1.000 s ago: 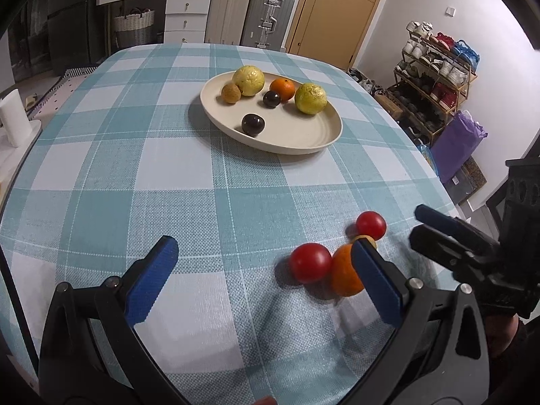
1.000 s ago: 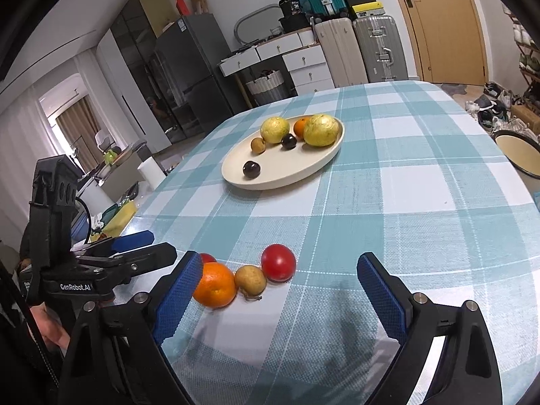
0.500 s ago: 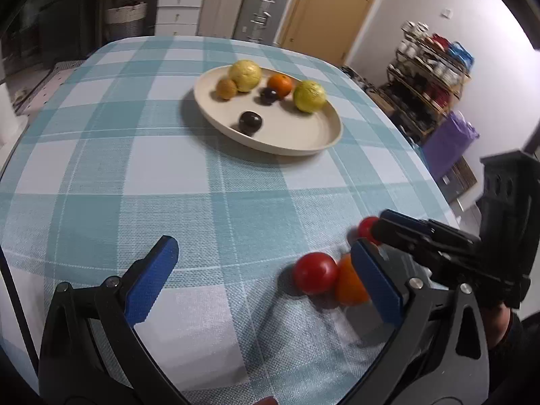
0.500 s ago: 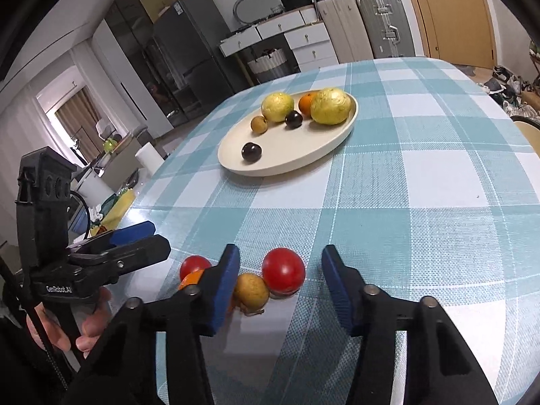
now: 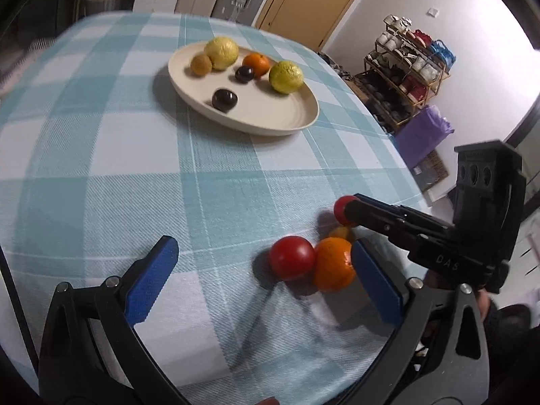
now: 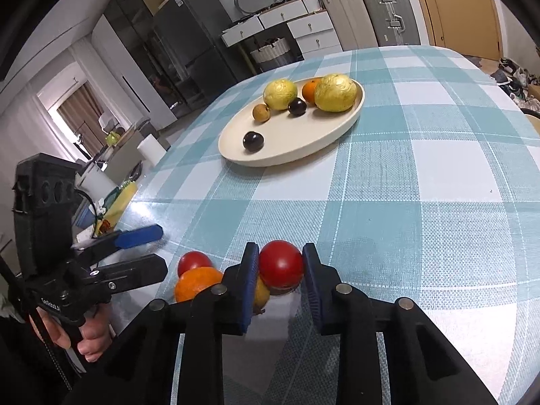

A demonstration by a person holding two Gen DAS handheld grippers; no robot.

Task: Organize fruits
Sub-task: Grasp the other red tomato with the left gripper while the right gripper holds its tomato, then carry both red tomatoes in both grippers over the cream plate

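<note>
The right hand-held gripper (image 6: 280, 271) has closed its pads on a tomato (image 6: 281, 263) lying on the surface (image 6: 422, 175), probably to carry it to the plate (image 6: 341, 128). The left hand-held gripper (image 5: 266, 280) waits wide open, holding nothing, near the orange (image 5: 334, 268).

The stretch of surface (image 6: 388, 182) between the plate (image 6: 324, 138) and the near fruit cluster is unobstructed, and open cloth is also seen to the right of the right claw (image 6: 280, 281). Passage on that claw's left is blocked by the orange (image 6: 194, 283), a second tomato (image 6: 193, 260) and the left claw (image 6: 141, 253), all closely packed.
</note>
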